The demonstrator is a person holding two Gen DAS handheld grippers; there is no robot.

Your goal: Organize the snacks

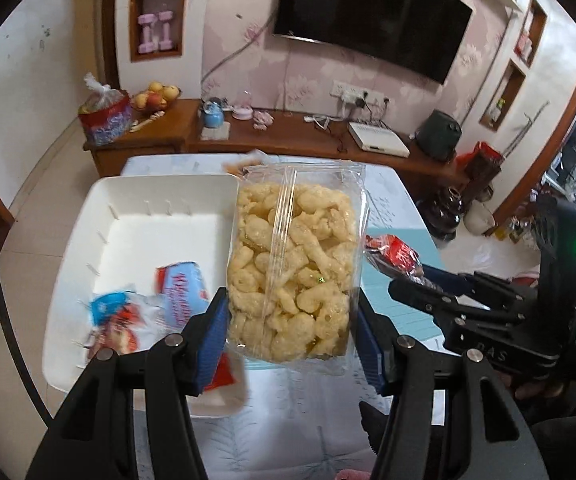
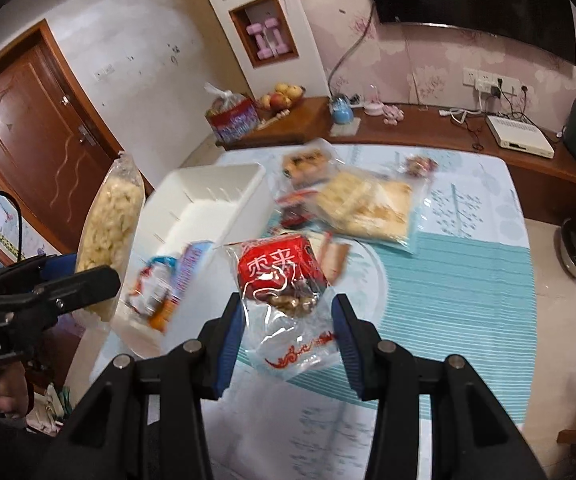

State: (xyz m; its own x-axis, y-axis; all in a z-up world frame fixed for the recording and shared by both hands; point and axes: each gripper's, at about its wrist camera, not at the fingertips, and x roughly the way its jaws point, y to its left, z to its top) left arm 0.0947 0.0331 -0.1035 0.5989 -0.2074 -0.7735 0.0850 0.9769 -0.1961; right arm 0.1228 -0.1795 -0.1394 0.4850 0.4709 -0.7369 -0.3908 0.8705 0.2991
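The left gripper (image 1: pixel 292 320) has its jaws clamped on the lower sides of a clear bag of puffed snacks (image 1: pixel 296 268), lifted over the white bin (image 1: pixel 167 188) at the bench's left edge. The right gripper (image 2: pixel 288 332) has its jaws pinching a red-labelled packet (image 2: pixel 279 276) above the bench (image 2: pixel 448 300). Blue-and-red packets (image 1: pixel 147 304) lie inside the bin. More snack bags (image 2: pixel 364 204) sit towards the bench's far edge.

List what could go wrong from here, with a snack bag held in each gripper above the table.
The red snack bag is pinched by its loose clear end in the right gripper, so it could slip out. The puffed-snack bag in the left gripper is wide; lowered into the white bin, it may crush packets already inside.
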